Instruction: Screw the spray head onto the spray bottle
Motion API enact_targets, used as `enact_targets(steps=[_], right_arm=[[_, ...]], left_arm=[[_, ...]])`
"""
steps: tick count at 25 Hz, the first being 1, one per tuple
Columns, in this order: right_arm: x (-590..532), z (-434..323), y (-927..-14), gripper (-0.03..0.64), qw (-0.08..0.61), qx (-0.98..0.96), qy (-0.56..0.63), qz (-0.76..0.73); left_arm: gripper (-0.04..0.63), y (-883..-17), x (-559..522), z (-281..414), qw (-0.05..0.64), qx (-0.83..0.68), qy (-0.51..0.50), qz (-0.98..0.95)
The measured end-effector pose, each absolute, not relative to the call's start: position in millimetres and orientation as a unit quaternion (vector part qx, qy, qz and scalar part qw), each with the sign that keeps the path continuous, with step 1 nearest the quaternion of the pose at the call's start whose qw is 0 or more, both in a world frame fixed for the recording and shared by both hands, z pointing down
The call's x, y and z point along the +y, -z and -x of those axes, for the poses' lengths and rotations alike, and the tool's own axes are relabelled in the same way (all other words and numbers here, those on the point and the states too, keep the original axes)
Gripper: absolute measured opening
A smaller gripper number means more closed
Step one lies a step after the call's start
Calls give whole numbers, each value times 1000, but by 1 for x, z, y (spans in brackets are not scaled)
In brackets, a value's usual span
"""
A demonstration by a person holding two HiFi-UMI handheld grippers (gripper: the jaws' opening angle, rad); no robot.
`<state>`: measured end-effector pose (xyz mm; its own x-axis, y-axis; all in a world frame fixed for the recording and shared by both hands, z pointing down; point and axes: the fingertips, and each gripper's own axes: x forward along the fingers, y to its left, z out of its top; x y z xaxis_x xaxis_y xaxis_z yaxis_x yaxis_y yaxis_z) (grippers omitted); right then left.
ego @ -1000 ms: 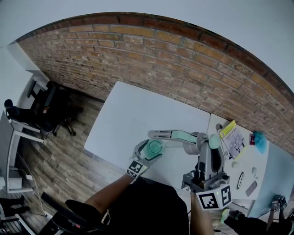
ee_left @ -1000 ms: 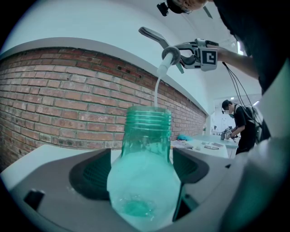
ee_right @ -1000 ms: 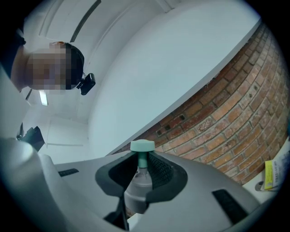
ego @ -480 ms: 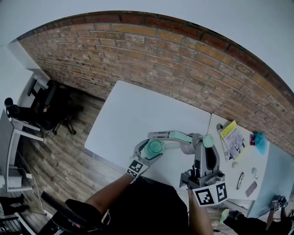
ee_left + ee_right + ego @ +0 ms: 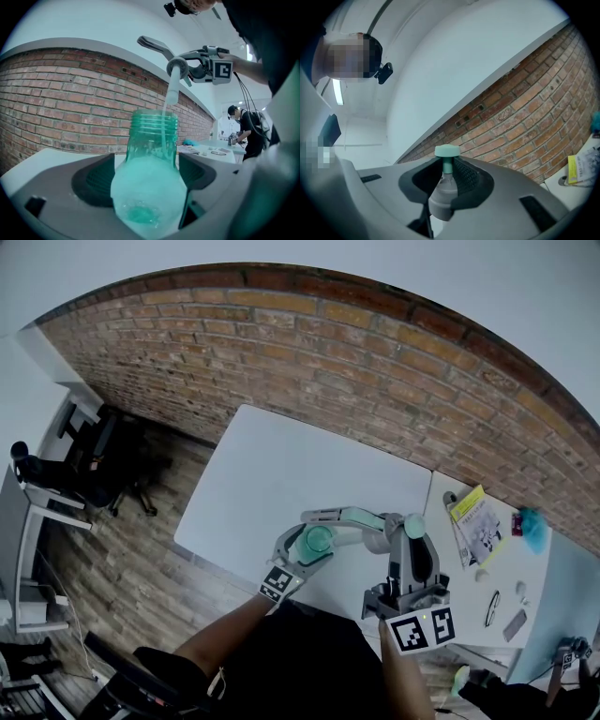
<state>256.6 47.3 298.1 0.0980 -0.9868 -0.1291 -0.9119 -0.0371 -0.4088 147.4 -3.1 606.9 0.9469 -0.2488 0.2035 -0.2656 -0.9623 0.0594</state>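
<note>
While the white table (image 5: 272, 474) lies below, the left gripper's (image 5: 150, 177) fingers clamp the green spray bottle (image 5: 151, 154), neck up. At its 1 o'clock the right gripper's (image 5: 446, 177) fingers pinch the spray head (image 5: 180, 66), collar apart from the threads, dip tube (image 5: 169, 93) slanting into the mouth. Lowered off-axis, it would likely cross-thread; twisting could spin the slick bottle.

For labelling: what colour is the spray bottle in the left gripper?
Translucent teal spray bottle, clearest in the left gripper view.
</note>
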Motion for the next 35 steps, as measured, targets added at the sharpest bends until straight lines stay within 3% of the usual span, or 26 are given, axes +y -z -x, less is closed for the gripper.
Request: enact_targets(steps=[35], right_arm=[[17, -223, -379, 71, 147, 693, 160, 687]], left_arm=[[408, -608, -3, -147, 46, -129, -95, -986]])
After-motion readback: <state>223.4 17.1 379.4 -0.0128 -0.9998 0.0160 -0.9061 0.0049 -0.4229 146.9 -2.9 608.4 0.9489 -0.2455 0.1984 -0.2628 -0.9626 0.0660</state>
